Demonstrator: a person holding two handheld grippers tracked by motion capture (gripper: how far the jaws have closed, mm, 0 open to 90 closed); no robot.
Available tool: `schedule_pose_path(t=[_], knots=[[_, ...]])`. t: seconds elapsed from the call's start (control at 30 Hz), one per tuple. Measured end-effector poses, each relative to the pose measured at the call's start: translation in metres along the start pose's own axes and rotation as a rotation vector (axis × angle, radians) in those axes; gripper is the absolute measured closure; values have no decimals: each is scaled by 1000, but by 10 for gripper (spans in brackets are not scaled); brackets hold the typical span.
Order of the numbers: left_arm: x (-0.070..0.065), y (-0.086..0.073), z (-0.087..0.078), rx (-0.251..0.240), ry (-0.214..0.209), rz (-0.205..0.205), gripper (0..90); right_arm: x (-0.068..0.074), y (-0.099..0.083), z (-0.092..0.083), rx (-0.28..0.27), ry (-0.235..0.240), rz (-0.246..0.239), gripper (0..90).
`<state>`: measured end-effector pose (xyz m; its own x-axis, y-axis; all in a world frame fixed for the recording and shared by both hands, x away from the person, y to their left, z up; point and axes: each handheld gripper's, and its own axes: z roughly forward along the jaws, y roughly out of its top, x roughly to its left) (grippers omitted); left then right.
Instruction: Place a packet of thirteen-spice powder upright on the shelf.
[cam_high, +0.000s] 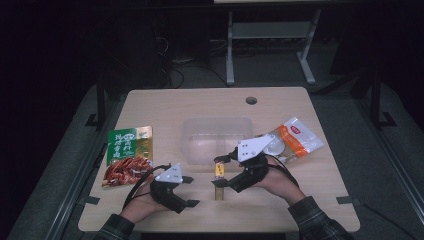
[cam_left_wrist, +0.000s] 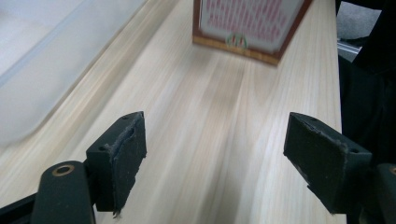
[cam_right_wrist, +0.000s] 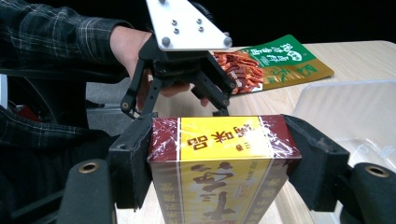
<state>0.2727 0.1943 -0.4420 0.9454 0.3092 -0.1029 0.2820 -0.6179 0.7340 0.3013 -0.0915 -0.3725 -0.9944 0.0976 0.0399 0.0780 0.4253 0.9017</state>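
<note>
Yellow-and-maroon box (cam_right_wrist: 219, 163) sat clamped between right gripper (cam_right_wrist: 219, 154) fingers | left gripper (cam_left_wrist: 215, 158) fingers spread wide, empty, over counter (cam_left_wrist: 210, 116) | right gripper view showed box's print; high view, clear tub (cam_high: 217, 140) behind.

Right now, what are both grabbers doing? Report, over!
Left gripper: jaws open, nothing between them. Right gripper: jaws clamped on yellow box, standing on table. Clear tub just beyond, path free.

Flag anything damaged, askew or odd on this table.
Little stands out. The pad edges on the left tool look frayed and ragged. The yellow-and-maroon box sits clamped in the right tool, its wrap wrinkled but unbroken. Nothing has spilled.
</note>
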Motion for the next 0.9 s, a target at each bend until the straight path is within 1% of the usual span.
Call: schedule_pose_path(t=[0.03, 0.07, 0.17, 0.2, 0.23, 0.27, 0.33, 0.37, 0.4, 0.43, 0.5, 0.53, 0.57, 0.6, 0.67, 0.73, 0.8, 0.9], knots=[[0, 0, 0, 0, 0, 0, 201, 0, 0, 0, 0, 0, 0, 308], [-2, -5, -2, 5, 7, -7, 196, -1, 2, 0, 3, 2, -9, 308], [-5, -10, -4, 3, 6, -12, 181, -3, 5, -1, 10, 6, -9, 308], [-7, -12, -5, 11, 9, -3, 178, -3, 9, -2, 13, 3, -16, 308], [-7, -12, -5, 11, 9, -3, 174, -3, 9, -2, 13, 3, -16, 308], [-7, -13, -5, 16, 9, 3, 171, -4, 13, -3, 13, 3, -26, 308], [-7, -14, -4, 33, 20, 12, 168, -5, 15, -5, 13, 1, -26, 308], [-6, -16, -2, 38, 23, 6, 165, -7, 17, -7, 8, -4, -31, 309], [-5, -16, -2, 49, 24, 18, 165, -9, 19, -9, 7, -8, -31, 308], [-5, -16, -2, 52, 23, 16, 164, -10, 20, -10, 3, -12, -28, 308], [-5, -16, -1, 50, 22, 16, 165, -11, 22, -11, 1, -11, -28, 308], [-6, -16, 0, 36, 18, 6, 165, -15, 25, -12, 3, -12, -37, 308], [-6, -16, 0, 37, 18, 8, 165, -16, 27, -13, 2, -11, -37, 308], [-5, -16, -1, 46, 22, 19, 165, -18, 29, -14, 1, -13, -38, 308], [-6, -17, -1, 39, 24, 14, 165, -22, 33, -15, -4, -19, -46, 308], [-5, -17, -1, 41, 25, 19, 165, -27, 38, -16, -6, -25, -56, 308], [-5, -17, -1, 37, 24, 16, 165, -28, 39, -17, -9, -29, -54, 308], [-5, -17, -1, 38, 23, 20, 165, -37, 46, -16, -4, -41, -53, 309]])
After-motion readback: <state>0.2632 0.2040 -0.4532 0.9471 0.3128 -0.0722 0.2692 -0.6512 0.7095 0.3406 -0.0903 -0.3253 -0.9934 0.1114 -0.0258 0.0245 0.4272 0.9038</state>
